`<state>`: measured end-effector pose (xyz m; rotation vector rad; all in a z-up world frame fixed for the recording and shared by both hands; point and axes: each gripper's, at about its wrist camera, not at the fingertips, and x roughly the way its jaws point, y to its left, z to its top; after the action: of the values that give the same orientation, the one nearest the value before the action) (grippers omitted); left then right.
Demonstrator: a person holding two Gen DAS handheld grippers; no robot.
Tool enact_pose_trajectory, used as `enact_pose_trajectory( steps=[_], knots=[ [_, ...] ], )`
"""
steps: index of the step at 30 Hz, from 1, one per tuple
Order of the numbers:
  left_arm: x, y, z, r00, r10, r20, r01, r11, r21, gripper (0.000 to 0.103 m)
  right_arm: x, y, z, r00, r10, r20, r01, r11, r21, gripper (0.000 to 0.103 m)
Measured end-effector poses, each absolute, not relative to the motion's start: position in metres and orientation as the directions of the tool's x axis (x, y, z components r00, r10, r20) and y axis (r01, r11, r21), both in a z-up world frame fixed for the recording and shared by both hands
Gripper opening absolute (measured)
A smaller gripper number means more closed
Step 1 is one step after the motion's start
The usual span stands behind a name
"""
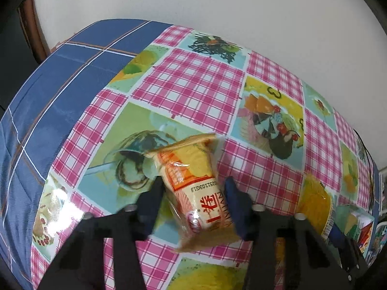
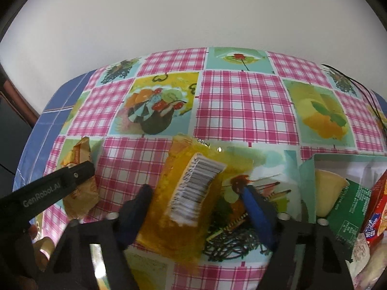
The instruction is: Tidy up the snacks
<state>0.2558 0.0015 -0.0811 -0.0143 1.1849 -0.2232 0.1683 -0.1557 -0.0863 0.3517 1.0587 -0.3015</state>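
Note:
In the left wrist view my left gripper has its blue fingers on both sides of an orange and cream snack packet, closed on it just above the patterned tablecloth. In the right wrist view my right gripper is open around a yellow packet with a barcode label that lies flat on the cloth; the left finger touches its edge, the right finger stands apart. The yellow packet also shows at the right of the left wrist view. The left gripper's black body and its packet show at the left.
An open teal box holding several snack packets, green and red, stands at the right. The pink plaid tablecloth covers the table by a white wall. A blue checked cloth lies at the left. A black cable runs at far right.

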Motion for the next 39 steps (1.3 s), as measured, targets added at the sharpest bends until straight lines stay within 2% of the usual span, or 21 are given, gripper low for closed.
enact_pose_trajectory(
  steps=[1,3,6,13,27,39],
  knots=[
    [0.255,0.000,-0.081,0.357,-0.183,-0.916,0.169,0.977,-0.129,0.041,0.168,-0.156,-0.086,0.457,-0.070,-0.886,0.402,0.906,0.136,0.064],
    [0.252,-0.003,-0.080,0.357,-0.184,-0.916,0.178,0.976,-0.127,0.038,0.167,-0.156,-0.087,0.454,-0.057,-0.889,0.400,0.905,0.145,0.049],
    [0.248,-0.006,-0.078,0.353,-0.185,-0.917,0.186,0.975,-0.125,0.036,0.164,-0.156,-0.086,0.450,-0.054,-0.892,0.395,0.907,0.145,0.043],
    [0.231,-0.011,-0.061,0.348,-0.185,-0.919,0.191,0.974,-0.123,0.036,0.148,-0.156,-0.063,0.464,-0.049,-0.885,0.389,0.908,0.153,0.042],
    [0.158,-0.036,0.012,0.392,-0.233,-0.890,0.240,0.960,-0.146,0.036,0.075,-0.168,0.008,0.490,-0.102,-0.866,0.417,0.899,0.130,0.042],
    [0.099,-0.069,0.023,0.392,-0.252,-0.885,0.313,0.941,-0.129,0.036,-0.001,-0.181,0.033,0.498,-0.137,-0.856,0.453,0.883,0.123,0.042]
  ],
)
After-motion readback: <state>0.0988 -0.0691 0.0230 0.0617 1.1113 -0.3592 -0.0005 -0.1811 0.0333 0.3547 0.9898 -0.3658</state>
